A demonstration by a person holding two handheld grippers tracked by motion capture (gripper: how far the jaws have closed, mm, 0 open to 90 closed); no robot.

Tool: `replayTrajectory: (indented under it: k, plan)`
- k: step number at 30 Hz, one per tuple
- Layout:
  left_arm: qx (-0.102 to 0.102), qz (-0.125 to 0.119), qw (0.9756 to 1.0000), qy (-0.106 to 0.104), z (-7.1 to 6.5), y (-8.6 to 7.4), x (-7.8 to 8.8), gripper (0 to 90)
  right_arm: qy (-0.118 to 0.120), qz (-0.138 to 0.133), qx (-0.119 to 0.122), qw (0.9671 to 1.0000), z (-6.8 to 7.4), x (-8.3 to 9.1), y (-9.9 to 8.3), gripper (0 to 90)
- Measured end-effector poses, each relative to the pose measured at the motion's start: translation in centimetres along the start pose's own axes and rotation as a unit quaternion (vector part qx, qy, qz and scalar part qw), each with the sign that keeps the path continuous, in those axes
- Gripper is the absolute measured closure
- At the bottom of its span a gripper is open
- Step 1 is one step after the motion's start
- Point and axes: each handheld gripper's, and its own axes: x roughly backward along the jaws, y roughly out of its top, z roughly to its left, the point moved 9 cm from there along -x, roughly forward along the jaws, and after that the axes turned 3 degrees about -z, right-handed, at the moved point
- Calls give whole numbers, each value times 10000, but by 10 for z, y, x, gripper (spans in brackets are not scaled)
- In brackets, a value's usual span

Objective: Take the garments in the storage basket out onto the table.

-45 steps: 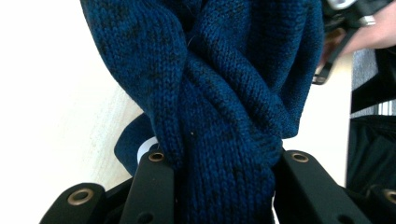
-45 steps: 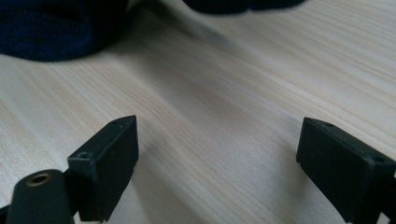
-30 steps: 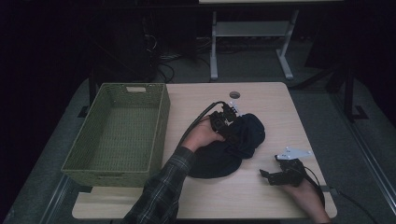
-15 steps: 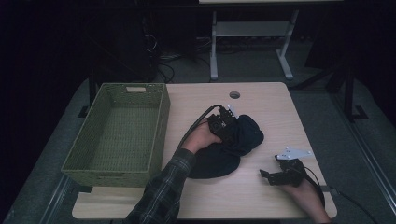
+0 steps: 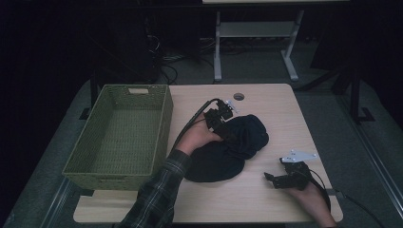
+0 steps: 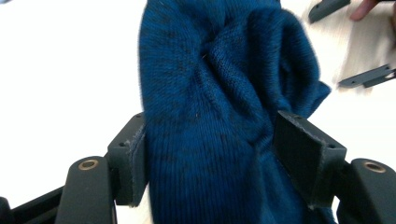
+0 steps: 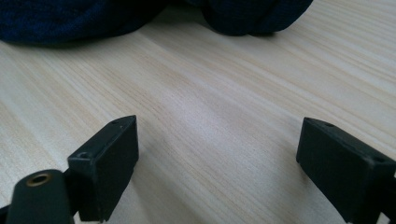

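Knit texture comes through in the left gripper view: the cloth is a blue ribbed fabric, bunched into folds, while the high view renders the same cloth as a dark heap at mid-table. The left gripper view also catches the other gripper's black jaws at top right.

The left gripper has just been opening its jaws; the cloth lies between them, brushing the left pad, with a gap beside the right pad, so the grip is released. In the high view the left gripper sits on the heap's upper edge.

The right gripper stands with jaws wide apart over bare wood, holding nothing; the cloth's edge lies well ahead of it. From above, the right gripper rests near the table's right front corner, apart from the cloth.

A green basket stands at the table's left side, beside the left forearm. A round hole marks the far edge.
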Motion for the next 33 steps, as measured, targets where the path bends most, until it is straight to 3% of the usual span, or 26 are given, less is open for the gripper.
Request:
replayTrajectory:
  k: [5,9,12,15,19,26,33]
  plan:
    - [57,-124,9999,93,-2,-2,21,313,-2,-5,7,10000,0,0,0,125]
    - [108,-191,9998,24,-8,-8,35,333,-2,-7,11,10000,0,0,0,126]
    - [93,-236,9997,-4,-14,-13,44,425,0,-9,8,10000,0,0,0,125]
    - [25,-305,9993,-208,-27,-18,50,580,0,-1,15,10000,0,0,0,125]
    - [-44,-211,9992,-328,-37,-29,46,699,0,0,15,10000,0,0,0,125]
    - [-24,105,9982,-587,-55,-59,22,898,-1,2,11,10000,0,0,0,126]
    - [0,175,9983,-552,-66,-83,4,900,-1,-3,15,10000,0,0,0,125]
